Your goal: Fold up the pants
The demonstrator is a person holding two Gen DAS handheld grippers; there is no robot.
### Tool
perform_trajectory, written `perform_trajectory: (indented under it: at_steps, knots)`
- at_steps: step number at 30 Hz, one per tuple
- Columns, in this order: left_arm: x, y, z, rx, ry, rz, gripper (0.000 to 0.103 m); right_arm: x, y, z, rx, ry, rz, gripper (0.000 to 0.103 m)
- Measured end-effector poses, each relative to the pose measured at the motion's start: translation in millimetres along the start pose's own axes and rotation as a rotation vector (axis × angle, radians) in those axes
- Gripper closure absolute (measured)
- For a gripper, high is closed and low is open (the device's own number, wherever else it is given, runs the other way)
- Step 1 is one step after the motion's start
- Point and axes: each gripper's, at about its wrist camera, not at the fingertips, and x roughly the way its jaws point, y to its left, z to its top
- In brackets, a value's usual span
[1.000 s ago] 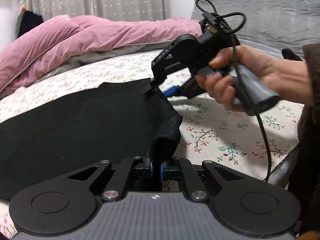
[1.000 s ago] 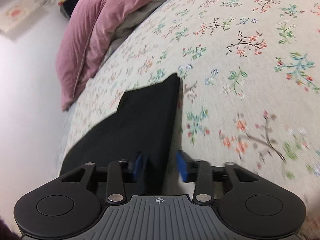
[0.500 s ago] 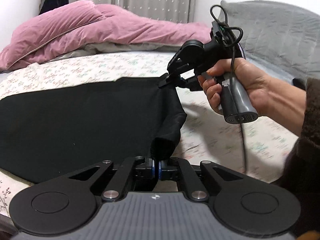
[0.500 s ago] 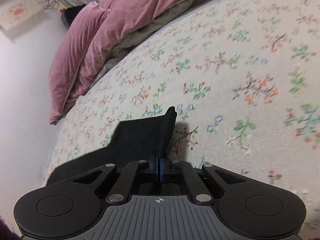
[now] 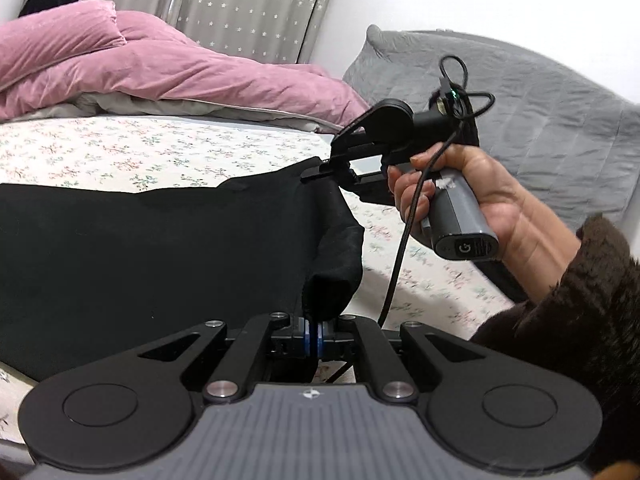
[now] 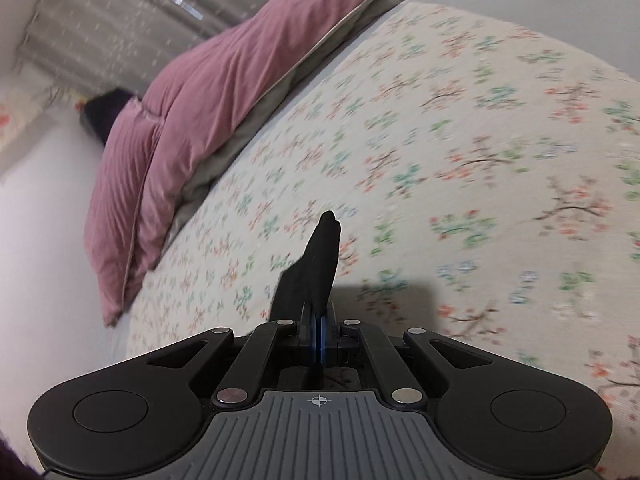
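Note:
Black pants (image 5: 152,256) lie spread over the floral bed sheet (image 5: 132,152), their near right end raised off it. My left gripper (image 5: 313,338) is shut on the near corner of that end, a bunched fold rising from its blue pads. A hand (image 5: 476,196) holds my right gripper (image 5: 320,170), which is shut on the far corner of the same end. In the right wrist view, a narrow black strip of the pants (image 6: 318,264) sticks up from the right gripper (image 6: 318,340), above the bed sheet (image 6: 460,168).
A pink duvet (image 5: 168,68) is heaped along the far side of the bed. A grey quilted cover (image 5: 540,116) lies at the right. Curtains (image 5: 240,4) hang behind. A dark furry sleeve (image 5: 572,320) and a trailing black cable (image 5: 400,248) are near the right gripper.
The right gripper closed on the far corner of the pants' end and lifted it. Both grippers have risen with the cloth, and the end now hangs off the sheet between them.

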Motion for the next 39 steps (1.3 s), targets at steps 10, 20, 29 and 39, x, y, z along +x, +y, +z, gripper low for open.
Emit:
perform_trajectory:
  at_steps: [10,20,29,39]
  knots:
    - [-39,42,18,-0.167,-0.094,0.001,0.090,8,64,-3,-0.004,0.012,0.100,0.101]
    - [-88,123,14,-0.350,-0.198,0.129,0.091,83,193,-53,-0.162,0.107,0.177,0.101]
    - [-89,187,7,-0.481,-0.136,0.280,0.090,184,238,-127,-0.191,0.218,0.154,0.101]
    - [-88,221,-2,-0.461,0.013,0.333,0.064,216,243,-152,-0.226,0.222,0.097,0.087]
